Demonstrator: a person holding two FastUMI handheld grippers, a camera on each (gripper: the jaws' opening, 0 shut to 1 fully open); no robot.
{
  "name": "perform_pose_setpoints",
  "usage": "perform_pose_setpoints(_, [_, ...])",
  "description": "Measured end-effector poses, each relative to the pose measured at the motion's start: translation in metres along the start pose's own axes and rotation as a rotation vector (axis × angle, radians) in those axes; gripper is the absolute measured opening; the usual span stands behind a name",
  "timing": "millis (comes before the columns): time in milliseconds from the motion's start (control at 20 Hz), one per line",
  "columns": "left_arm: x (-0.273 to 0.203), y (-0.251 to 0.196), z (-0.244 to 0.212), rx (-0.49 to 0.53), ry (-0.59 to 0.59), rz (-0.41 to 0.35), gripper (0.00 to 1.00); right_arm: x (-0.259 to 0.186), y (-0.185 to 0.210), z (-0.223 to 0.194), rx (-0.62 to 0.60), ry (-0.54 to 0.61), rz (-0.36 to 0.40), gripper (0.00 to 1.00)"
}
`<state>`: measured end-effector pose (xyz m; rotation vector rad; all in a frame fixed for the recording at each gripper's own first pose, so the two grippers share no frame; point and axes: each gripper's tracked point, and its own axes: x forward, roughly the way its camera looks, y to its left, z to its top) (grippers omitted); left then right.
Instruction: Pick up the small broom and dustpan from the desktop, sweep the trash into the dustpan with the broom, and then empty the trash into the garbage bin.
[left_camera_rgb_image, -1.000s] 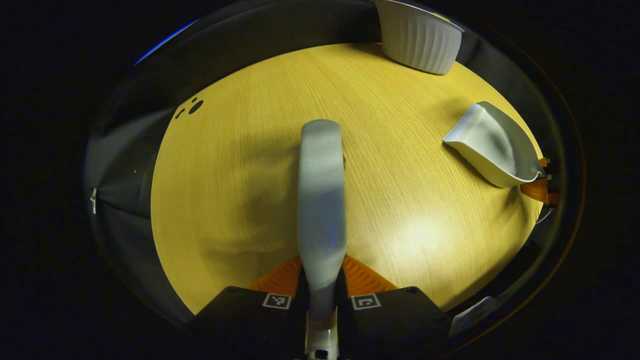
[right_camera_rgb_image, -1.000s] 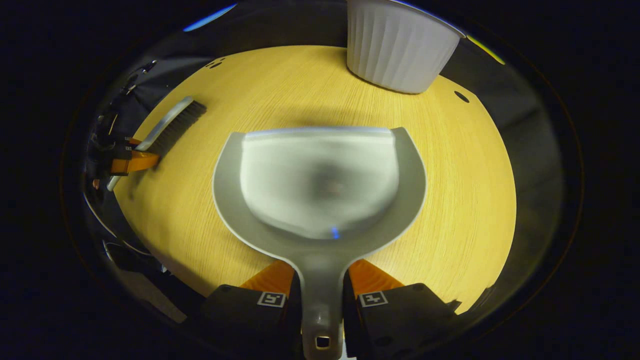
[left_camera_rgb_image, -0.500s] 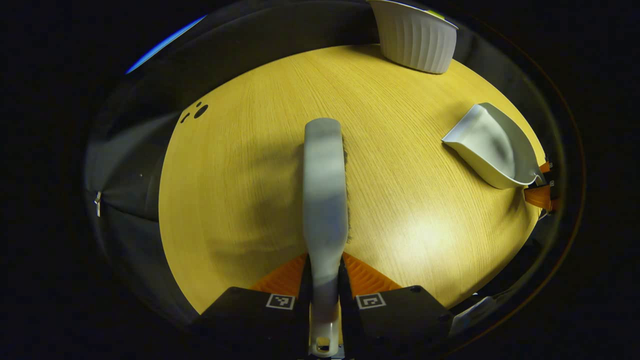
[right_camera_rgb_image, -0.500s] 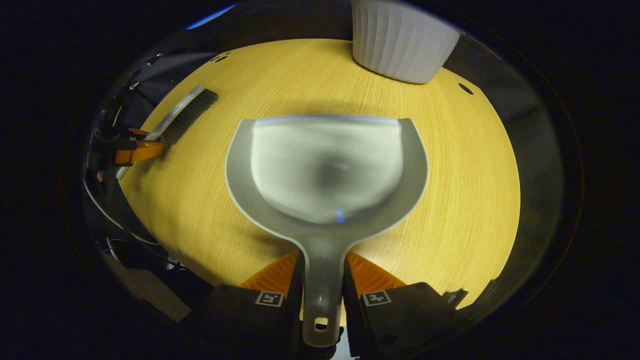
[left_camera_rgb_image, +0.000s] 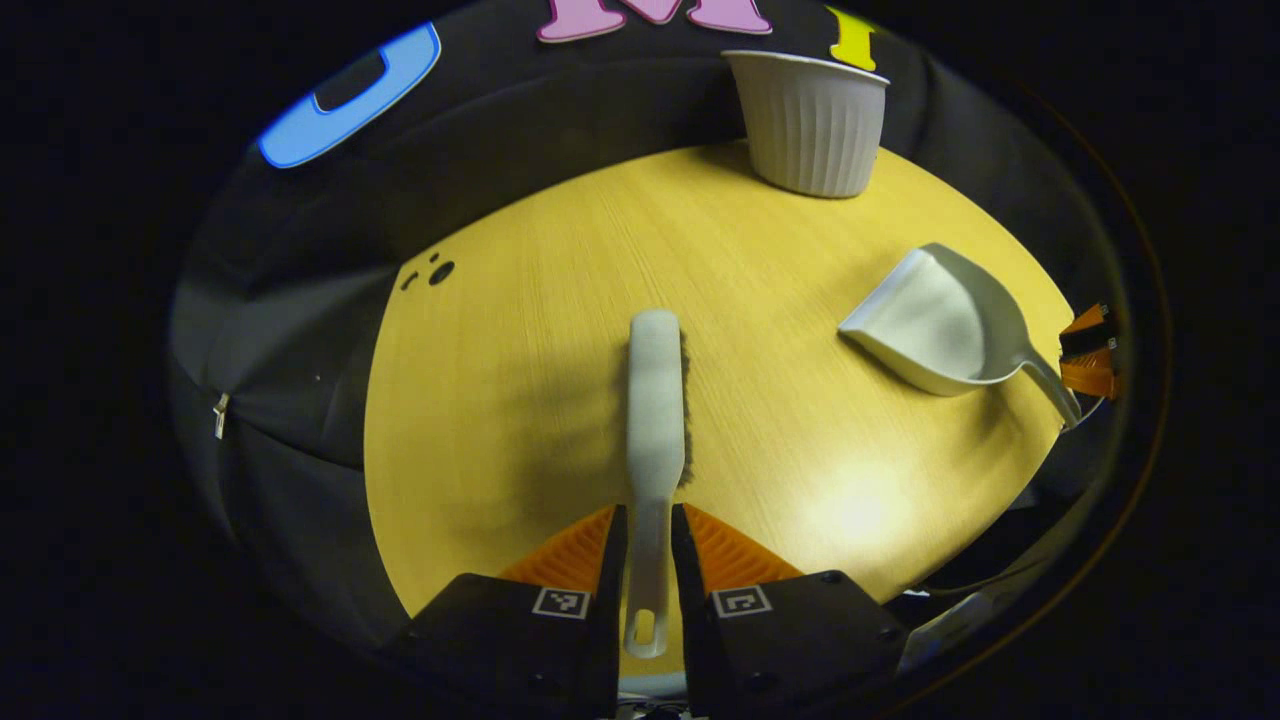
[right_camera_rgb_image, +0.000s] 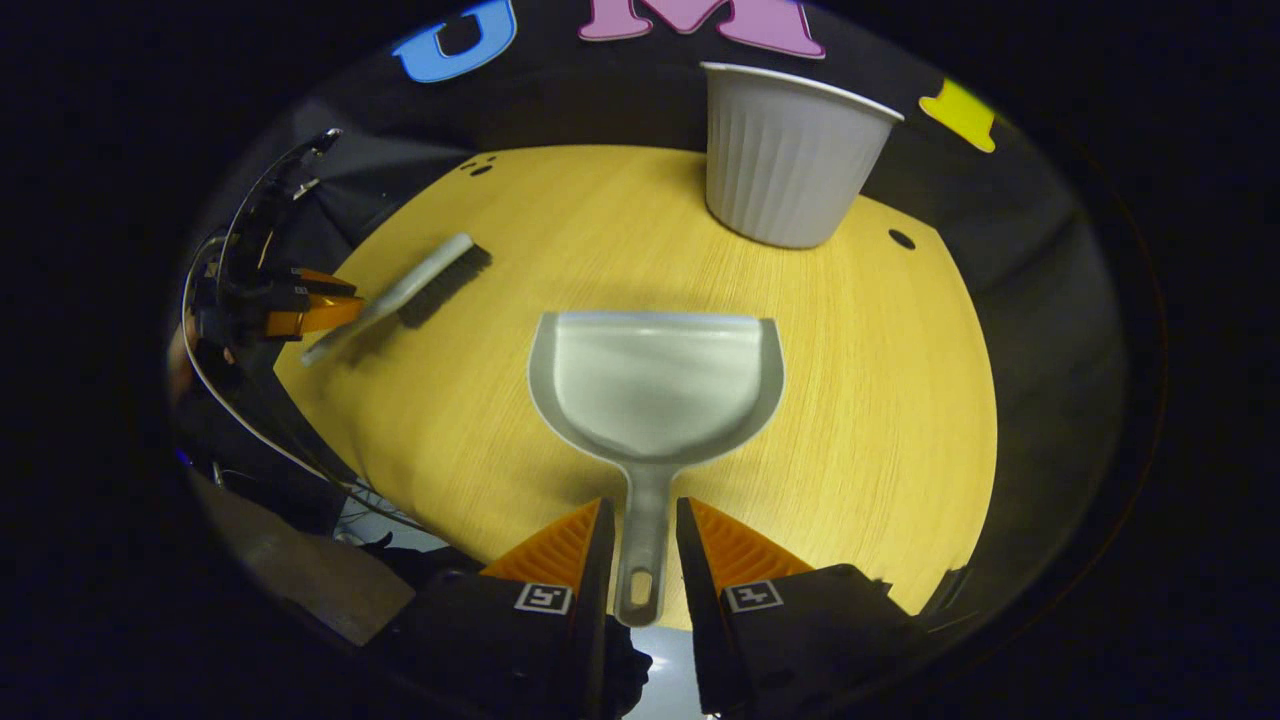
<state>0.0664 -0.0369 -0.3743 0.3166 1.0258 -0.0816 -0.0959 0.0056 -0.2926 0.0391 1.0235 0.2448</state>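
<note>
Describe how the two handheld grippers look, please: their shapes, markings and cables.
Each gripper, the left gripper and the right gripper, has two wedge-shaped fingers with ribbed inner faces, mounted on black blocky bodies. Every block carries a small square black-and-white marker near the finger base. In the right gripper view, thin dark cables loop above the left gripper, seen farther off.

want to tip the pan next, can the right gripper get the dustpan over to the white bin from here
Probably yes: the right gripper has the dustpan handle between its fingers, and bare desktop lies between it and the garbage bin.
</note>
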Motion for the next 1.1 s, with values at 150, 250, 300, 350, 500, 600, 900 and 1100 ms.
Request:
perform_pose_setpoints(150, [-0.028, -0.006, 0.035, -0.059, -0.133, -0.021, 0.3, -0.025, 0.006, 0.036, -0.038, -0.13, -0.012, 0.41])
perform_pose_setpoints(250, [-0.047, -0.005, 0.06, -0.088, -0.235, -0.02, 0.3, -0.04, 0.01, 0.063, -0.055, -0.228, -0.018, 0.4])
perform_pose_setpoints(300, [-0.059, -0.003, 0.074, -0.097, -0.289, -0.015, 0.3, -0.047, 0.011, 0.077, -0.062, -0.276, -0.022, 0.4])
perform_pose_setpoints(350, [-0.066, -0.003, 0.085, -0.102, -0.341, -0.016, 0.3, -0.055, 0.011, 0.088, -0.067, -0.319, -0.026, 0.36])
perform_pose_setpoints(500, [-0.1, -0.008, 0.117, -0.092, -0.489, -0.027, 0.3, -0.078, 0.012, 0.117, -0.073, -0.423, -0.045, 0.42])
perform_pose_setpoints(600, [-0.121, -0.015, 0.133, -0.082, -0.579, -0.037, 0.3, -0.094, 0.01, 0.137, -0.08, -0.489, -0.065, 0.42])
perform_pose_setpoints(900, [-0.168, -0.036, 0.152, -0.16, -0.707, -0.115, 0.3, -0.115, 0.01, 0.16, -0.063, -0.605, -0.073, 0.41])
perform_pose_setpoints(1100, [-0.162, -0.03, 0.145, -0.17, -0.7, -0.095, 0.3, -0.122, 0.004, 0.161, -0.06, -0.635, -0.082, 0.41])
